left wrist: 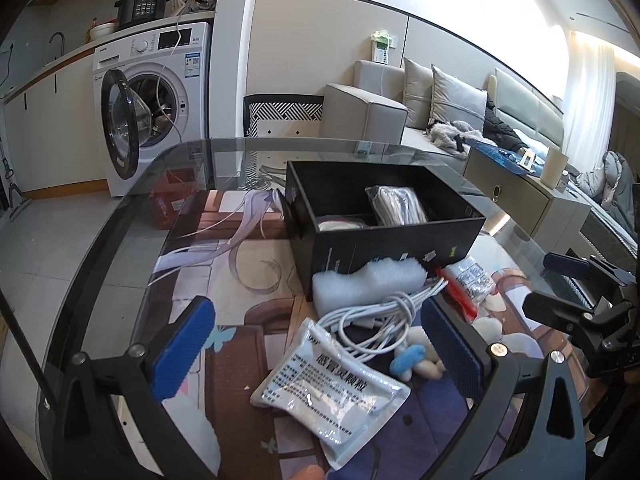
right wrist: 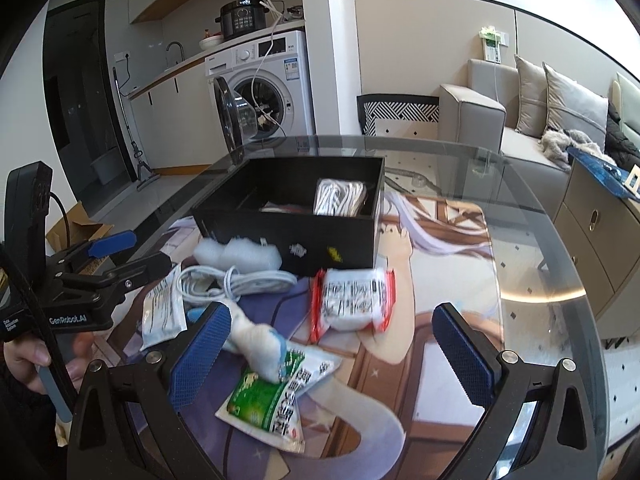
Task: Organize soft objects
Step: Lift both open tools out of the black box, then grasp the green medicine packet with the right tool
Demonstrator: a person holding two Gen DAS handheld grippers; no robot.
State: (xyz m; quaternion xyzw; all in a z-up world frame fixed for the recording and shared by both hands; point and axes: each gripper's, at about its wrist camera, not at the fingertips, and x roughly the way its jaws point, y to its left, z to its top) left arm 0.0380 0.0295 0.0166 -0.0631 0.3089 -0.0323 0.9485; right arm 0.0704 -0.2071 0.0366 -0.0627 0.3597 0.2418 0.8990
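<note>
My left gripper (left wrist: 318, 350) is open above a white printed sachet (left wrist: 328, 384), a coiled white cable (left wrist: 376, 316) and a white-and-blue plush toy (left wrist: 416, 356). A block of white foam (left wrist: 368, 284) leans on the black box (left wrist: 400, 240), which holds a wrapped grey striped bundle (left wrist: 396, 204). My right gripper (right wrist: 332, 356) is open too. The plush toy (right wrist: 260, 348) lies blurred beside its left pad (right wrist: 200, 356), partly on a green sachet (right wrist: 272, 396). A red-edged white packet (right wrist: 352, 300) lies ahead, in front of the box (right wrist: 292, 236).
Everything sits on a printed mat (right wrist: 440, 248) on a round glass table (right wrist: 552, 280). Behind the table are a washing machine (left wrist: 160, 92) with its door open and a sofa (left wrist: 400, 108). A low cabinet (right wrist: 600, 240) stands to the right. A hand (right wrist: 24, 356) holds the left gripper's handle.
</note>
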